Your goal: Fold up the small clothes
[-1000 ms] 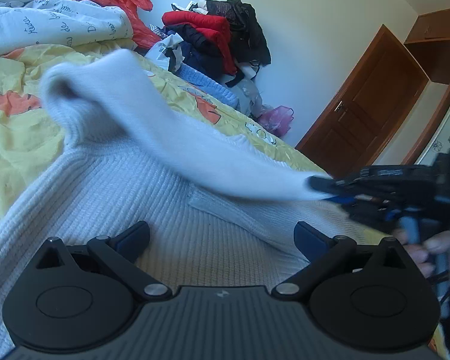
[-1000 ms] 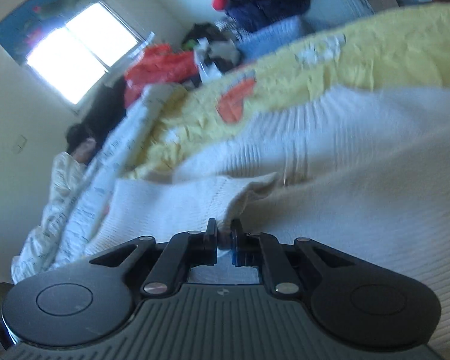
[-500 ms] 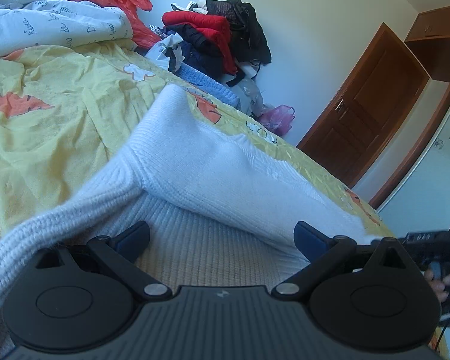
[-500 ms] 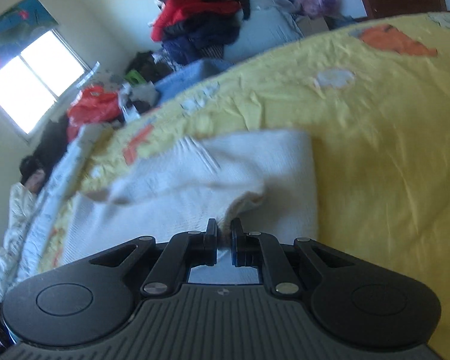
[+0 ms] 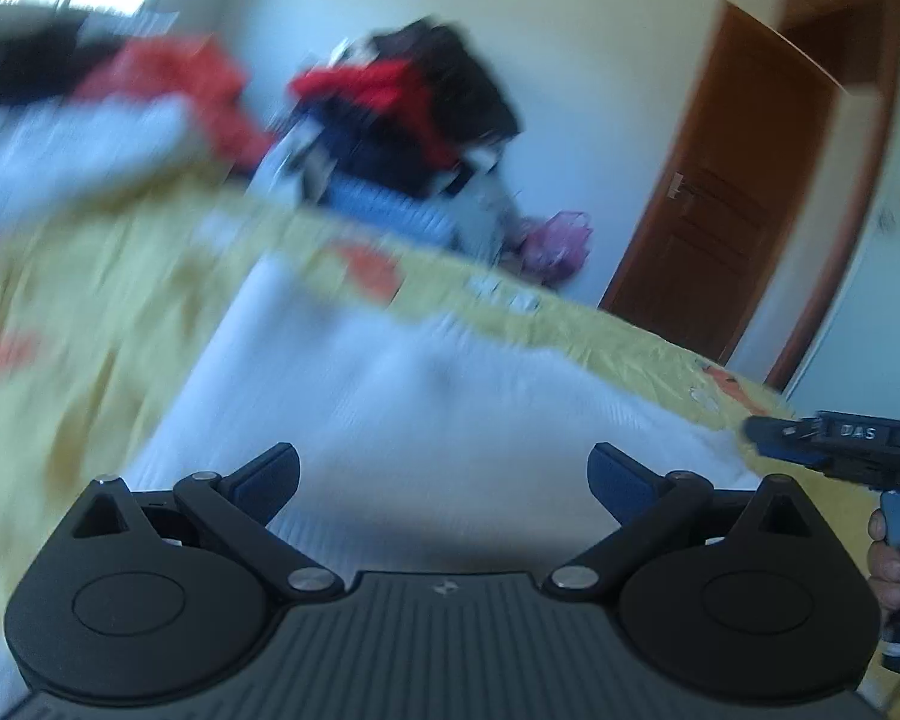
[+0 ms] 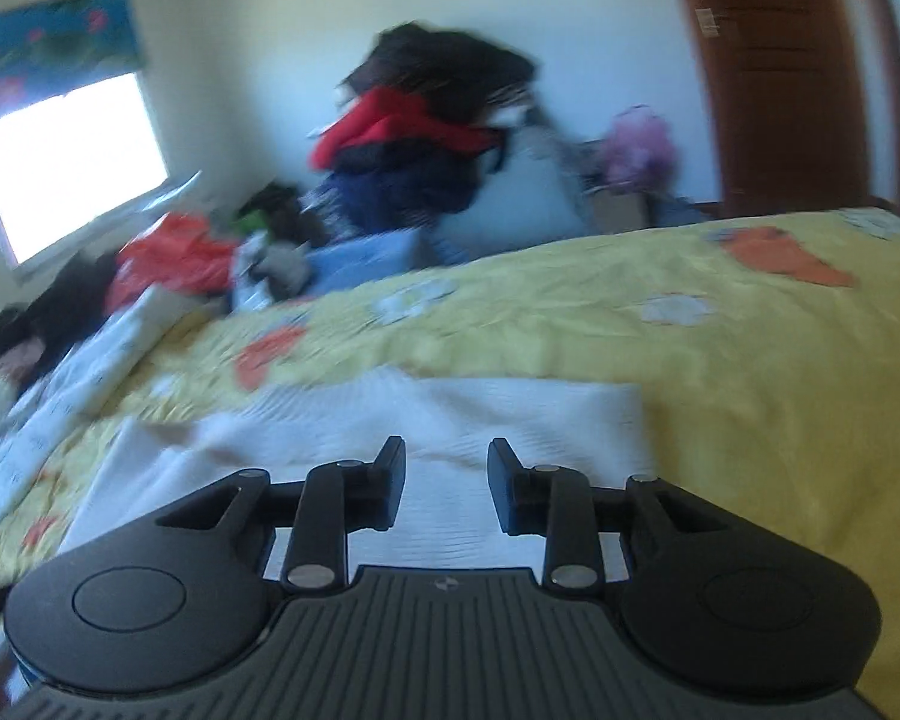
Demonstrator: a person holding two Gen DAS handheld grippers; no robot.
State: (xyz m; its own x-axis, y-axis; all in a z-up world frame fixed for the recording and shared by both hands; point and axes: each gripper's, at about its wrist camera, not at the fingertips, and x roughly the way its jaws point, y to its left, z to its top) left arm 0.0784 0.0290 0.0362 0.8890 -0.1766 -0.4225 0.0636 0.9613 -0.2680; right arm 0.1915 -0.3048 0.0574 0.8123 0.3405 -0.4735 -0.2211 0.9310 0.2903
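A white ribbed knit sweater [image 5: 402, 396] lies on the yellow bedsheet [image 5: 72, 312], partly folded over itself. My left gripper [image 5: 444, 477] is open and empty, just above the sweater. My right gripper [image 6: 447, 474] is open and empty, above the sweater's near edge [image 6: 450, 408]. The right gripper also shows in the left wrist view [image 5: 834, 450], at the sweater's right edge, held by a hand. Both views are blurred by motion.
A heap of red, dark and blue clothes [image 5: 402, 120] is piled at the bed's far side by the wall. A white printed quilt [image 6: 78, 372] and orange bag [image 6: 174, 258] lie at the far left. A brown door [image 5: 726, 222] stands at right.
My right gripper has opened and let go of the sweater's sleeve, which now lies folded across the body. Both grippers have lifted and tilted up; the left stays open.
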